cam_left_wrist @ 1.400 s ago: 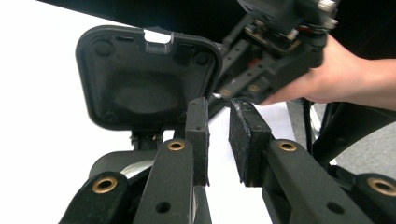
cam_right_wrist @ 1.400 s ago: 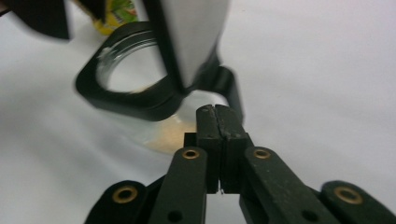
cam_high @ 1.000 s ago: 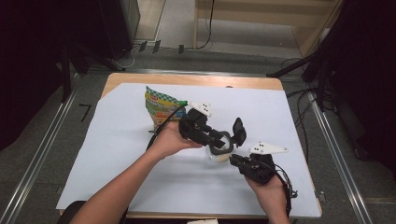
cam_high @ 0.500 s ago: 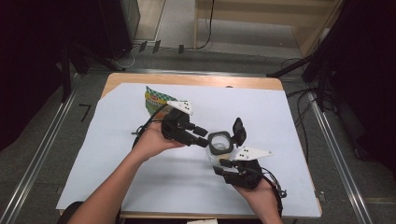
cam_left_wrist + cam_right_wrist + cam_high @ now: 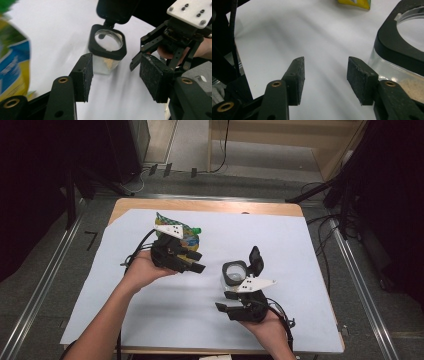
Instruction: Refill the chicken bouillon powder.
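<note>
Nearest you, your right gripper (image 5: 235, 302) sits by the desk's near edge, toward the right corner. Its jaws have just been opening and stand apart with nothing between them; in the right gripper view the jar (image 5: 402, 57) is just beside the right-hand pad (image 5: 359, 77), not touched.

A little farther in, right of the desk's middle, the jar (image 5: 234, 273) stands upright on the white sheet (image 5: 150, 320). Its long axis is vertical, mouth up. The black lid (image 5: 255, 260) is swung open on its hinge and tilts up on the far-right side, away from you. There is a little pale powder at the bottom.

Your left gripper (image 5: 192, 261) is left of the jar, jaws also just opened, apart and empty, pointing at the jar (image 5: 107, 50) in its own view.

Beyond that, toward the far-left part of the desk, the bag (image 5: 182, 231) lies behind your left hand (image 5: 145, 270).

The risks, as I judge them: with no grip on the jar, a nudge from either gripper could tip it and spill the powder; a cable dragging over the sheet could catch the raised lid.
</note>
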{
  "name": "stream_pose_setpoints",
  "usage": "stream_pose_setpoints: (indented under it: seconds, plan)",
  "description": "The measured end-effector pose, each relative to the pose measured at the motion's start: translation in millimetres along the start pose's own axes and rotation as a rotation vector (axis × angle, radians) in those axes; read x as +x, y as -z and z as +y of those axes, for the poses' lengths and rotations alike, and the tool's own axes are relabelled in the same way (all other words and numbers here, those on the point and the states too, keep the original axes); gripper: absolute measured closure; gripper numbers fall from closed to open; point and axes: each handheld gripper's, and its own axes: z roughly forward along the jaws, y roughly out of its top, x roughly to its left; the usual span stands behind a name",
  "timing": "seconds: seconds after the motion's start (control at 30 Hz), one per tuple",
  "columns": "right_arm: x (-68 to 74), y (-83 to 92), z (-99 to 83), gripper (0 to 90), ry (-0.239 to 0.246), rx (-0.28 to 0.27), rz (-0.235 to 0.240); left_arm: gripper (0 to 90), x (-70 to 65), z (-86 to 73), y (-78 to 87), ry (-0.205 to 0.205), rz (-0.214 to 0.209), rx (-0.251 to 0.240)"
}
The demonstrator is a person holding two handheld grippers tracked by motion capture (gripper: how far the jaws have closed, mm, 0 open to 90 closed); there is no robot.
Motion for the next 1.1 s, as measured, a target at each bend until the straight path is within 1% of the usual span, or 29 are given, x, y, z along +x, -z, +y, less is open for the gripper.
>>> stream_pose_setpoints:
  seconds: [0.07, 0.1, 0.2, 0.33, 0.47, 0.57, 0.6, 0.67, 0.73, 0.83, 0.97, 1.1]
  plan:
    - [0.5, -1.2, 1.0, 47.5, 0.009, -0.003, 0.001, 45.3, 3.5, -3.0, 8.2, 0.012, 0.021, 0.001]
    - [0.5, -1.2, 1.0, 47.5, 0.009, -0.003, 0.001, 45.2, 3.5, -3.0, 8.2, 0.012, 0.021, 0.001]
    - [2.0, -3.4, 2.5, 46.6, 0.022, -0.001, 0.001, 44.6, 6.7, -7.3, 18.1, 0.032, 0.032, -0.007]
    - [5.2, -6.9, 4.2, 46.3, 0.036, 0.009, 0.008, 44.2, 10.5, -13.7, 31.9, 0.046, 0.069, -0.020]
    - [7.4, -9.5, 6.1, 46.6, 0.044, 0.012, 0.019, 43.7, 14.1, -18.9, 40.1, 0.054, 0.110, -0.011]
    - [8.3, -10.6, 6.7, 46.7, 0.047, 0.011, 0.022, 43.7, 17.4, -22.4, 47.2, 0.062, 0.123, -0.015]
    - [8.5, -10.9, 6.9, 46.8, 0.047, 0.011, 0.023, 43.7, 18.5, -23.5, 49.8, 0.065, 0.134, -0.020]
    - [8.3, -11.6, 7.4, 46.9, 0.051, 0.016, 0.027, 43.7, 22.0, -25.1, 55.0, 0.072, 0.141, -0.033]
    - [8.8, -14.6, 7.8, 47.0, 0.058, 0.021, 0.034, 43.9, 26.2, -25.6, 59.7, 0.070, 0.162, -0.031]
    - [9.9, -17.8, 8.2, 47.0, 0.068, 0.032, 0.042, 43.8, 31.7, -27.8, 67.5, 0.079, 0.179, -0.050]
    - [13.6, -21.6, 9.5, 47.1, 0.078, 0.036, 0.050, 43.8, 39.6, -32.2, 77.4, 0.088, 0.203, -0.050]
    - [15.9, -25.3, 11.5, 47.2, 0.082, 0.036, 0.061, 43.9, 47.4, -36.3, 87.4, 0.113, 0.222, -0.061]
